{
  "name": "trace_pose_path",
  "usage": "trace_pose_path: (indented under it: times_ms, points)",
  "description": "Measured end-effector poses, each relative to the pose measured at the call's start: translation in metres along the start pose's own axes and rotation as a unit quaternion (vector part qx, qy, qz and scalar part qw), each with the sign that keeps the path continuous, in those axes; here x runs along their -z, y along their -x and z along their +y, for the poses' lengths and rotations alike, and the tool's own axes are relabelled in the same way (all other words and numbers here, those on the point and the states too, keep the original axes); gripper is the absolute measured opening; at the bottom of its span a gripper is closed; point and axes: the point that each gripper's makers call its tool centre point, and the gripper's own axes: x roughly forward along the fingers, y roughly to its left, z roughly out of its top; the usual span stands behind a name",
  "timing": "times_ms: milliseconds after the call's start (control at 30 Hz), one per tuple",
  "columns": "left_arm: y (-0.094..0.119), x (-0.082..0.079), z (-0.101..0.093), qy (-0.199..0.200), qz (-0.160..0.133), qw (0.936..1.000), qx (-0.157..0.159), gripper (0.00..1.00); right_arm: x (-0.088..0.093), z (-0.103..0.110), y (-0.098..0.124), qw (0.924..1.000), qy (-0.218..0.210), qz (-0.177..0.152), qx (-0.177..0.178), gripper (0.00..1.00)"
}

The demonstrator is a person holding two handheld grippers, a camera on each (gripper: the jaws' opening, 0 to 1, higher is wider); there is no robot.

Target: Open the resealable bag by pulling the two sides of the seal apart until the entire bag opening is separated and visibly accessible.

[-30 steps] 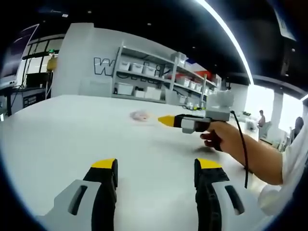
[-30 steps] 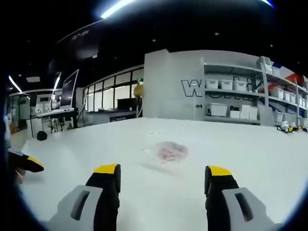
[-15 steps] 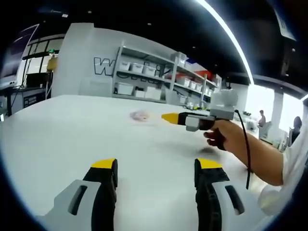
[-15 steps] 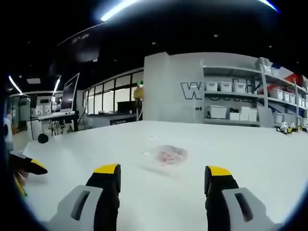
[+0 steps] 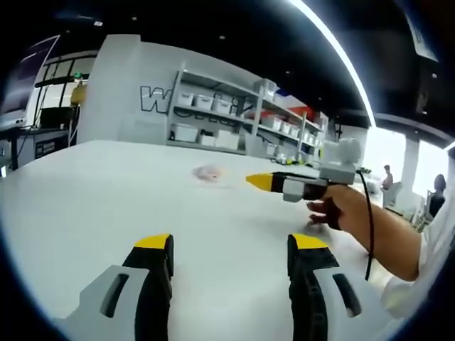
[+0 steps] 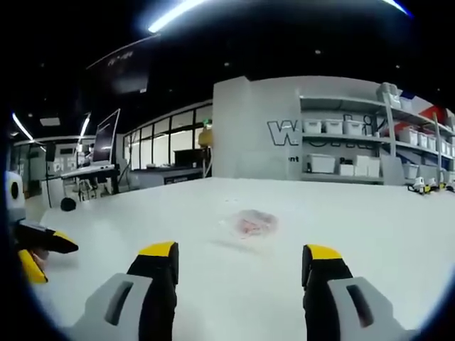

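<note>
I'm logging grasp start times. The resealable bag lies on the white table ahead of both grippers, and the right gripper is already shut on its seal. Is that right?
Not quite. The right gripper is open, its fingers apart and short of the bag, as the right gripper view shows. The bag does lie untouched on the white table ahead of both grippers.

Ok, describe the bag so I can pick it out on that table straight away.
Look at the big white table that stretches toward the grey wall with shelves. Out in its middle, ahead of the right tongs, lies a small clear resealable bag. Pinkish-red contents show through it, with nothing else lying near.
</note>
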Motion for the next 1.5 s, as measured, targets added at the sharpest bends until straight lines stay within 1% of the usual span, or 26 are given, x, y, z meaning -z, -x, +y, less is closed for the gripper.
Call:
trace_pose_path:
  times_ms: [133, 300, 633, 1000, 1100, 1200, 1500]
  points:
    - [0.001, -0.004, 0.002, 0.006, -0.012, 0.9999, -0.004, 0.65, -0.004, 0.003, 0.012, 0.9999, -0.003, -0.01, 0.005, 0.71]
    - [0.001, -0.005, 0.003, 0.005, -0.013, 0.9999, -0.007, 0.65, -0.007, 0.0, 0.014, 0.9999, -0.002, -0.014, 0.007, 0.71]
    - [0.002, -0.006, 0.002, 0.004, -0.012, 0.9999, -0.007, 0.65, 0.003, 0.003, 0.021, 1.0, -0.004, -0.004, 0.006, 0.69]
    - [0.003, -0.007, 0.0, 0.003, -0.016, 0.9998, -0.008, 0.65, -0.001, 0.002, 0.037, 0.9998, -0.008, -0.012, 0.011, 0.69]
    - [0.003, -0.006, -0.001, 0.003, -0.015, 0.9998, -0.01, 0.65, 0.001, 0.003, 0.042, 0.9998, -0.006, -0.012, 0.014, 0.69]
    - [0.004, -0.006, -0.002, -0.009, -0.014, 0.9998, -0.015, 0.65, 0.003, 0.003, 0.045, 0.9998, -0.006, -0.01, 0.013, 0.69]
    - [0.004, -0.006, -0.001, -0.009, -0.016, 0.9996, -0.019, 0.65, 0.004, 0.004, 0.056, 0.9998, -0.006, -0.013, 0.014, 0.69]
